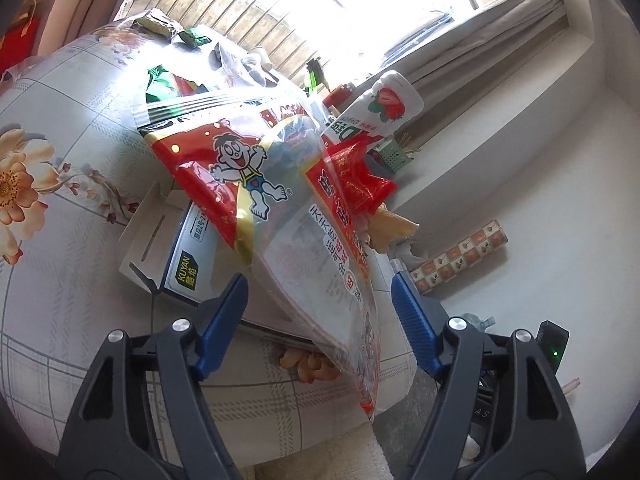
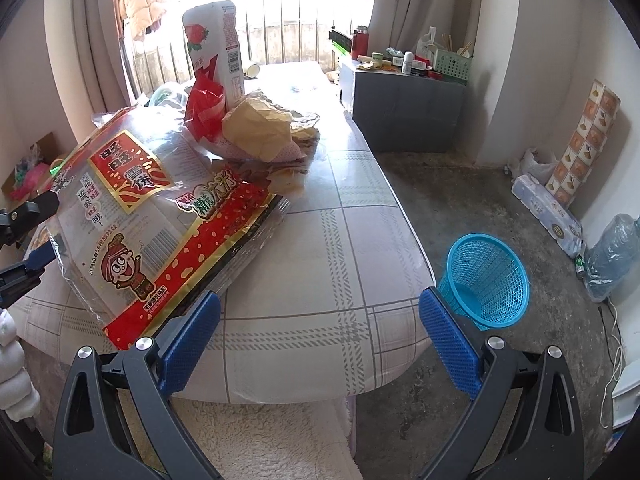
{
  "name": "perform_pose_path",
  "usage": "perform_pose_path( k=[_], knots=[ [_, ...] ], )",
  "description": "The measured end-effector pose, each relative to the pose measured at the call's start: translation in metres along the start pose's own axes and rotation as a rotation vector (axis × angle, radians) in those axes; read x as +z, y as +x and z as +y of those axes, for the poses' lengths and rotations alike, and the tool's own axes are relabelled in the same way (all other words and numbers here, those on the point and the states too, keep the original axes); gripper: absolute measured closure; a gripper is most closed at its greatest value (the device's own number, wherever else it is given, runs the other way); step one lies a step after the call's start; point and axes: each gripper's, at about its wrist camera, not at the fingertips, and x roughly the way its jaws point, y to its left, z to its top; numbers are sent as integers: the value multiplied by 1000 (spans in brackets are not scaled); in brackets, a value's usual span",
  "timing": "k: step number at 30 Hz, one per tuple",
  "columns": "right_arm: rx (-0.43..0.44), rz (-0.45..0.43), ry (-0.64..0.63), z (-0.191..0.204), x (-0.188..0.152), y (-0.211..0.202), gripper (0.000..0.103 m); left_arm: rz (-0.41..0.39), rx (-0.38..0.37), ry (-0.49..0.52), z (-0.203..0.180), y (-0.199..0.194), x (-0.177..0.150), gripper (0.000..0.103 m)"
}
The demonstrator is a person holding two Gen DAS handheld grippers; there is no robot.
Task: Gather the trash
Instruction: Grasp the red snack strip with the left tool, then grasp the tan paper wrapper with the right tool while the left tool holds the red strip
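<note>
Left wrist view had the left claw (image 1: 320, 300) spread around the big snack bag (image 1: 280, 208), pads not pressing it. Right claw (image 2: 320, 340) was spread wide, nothing in it, blue basket (image 2: 486, 280) at lower right.

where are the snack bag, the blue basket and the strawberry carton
snack bag (image 2: 160, 216), right wrist view, on its printed front
blue basket (image 2: 486, 280), right wrist view, on its mesh wall
strawberry carton (image 2: 216, 44), right wrist view, on its front face

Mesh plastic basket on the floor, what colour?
Bright blue mesh plastic basket, empty on the grey concrete floor; clearest in the right wrist view.
</note>
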Motion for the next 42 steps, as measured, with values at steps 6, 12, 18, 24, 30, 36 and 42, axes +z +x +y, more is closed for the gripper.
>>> perform_pose_path(
  k=[6,12,18,24,30,36,42],
  knots=[
    [27,-79,-28,3,27,-3,8,23,-67,-43,14,6,5,66],
    [97,-156,-48,12,70,-2,10,25,-124,-71,26,3,7,87],
    [164,-170,-52,26,98,6,14,-2,-205,-69,22,-10,6,99],
    [206,-154,-10,26,106,10,18,-23,-316,-55,11,-31,8,102],
    [244,-125,86,4,112,16,22,-55,-408,-46,2,-53,11,102],
    [381,26,250,-24,124,65,24,-109,-419,-19,-2,-83,22,102],
    [434,160,311,-30,140,133,24,-175,-396,-41,11,-116,35,102]
  ],
)
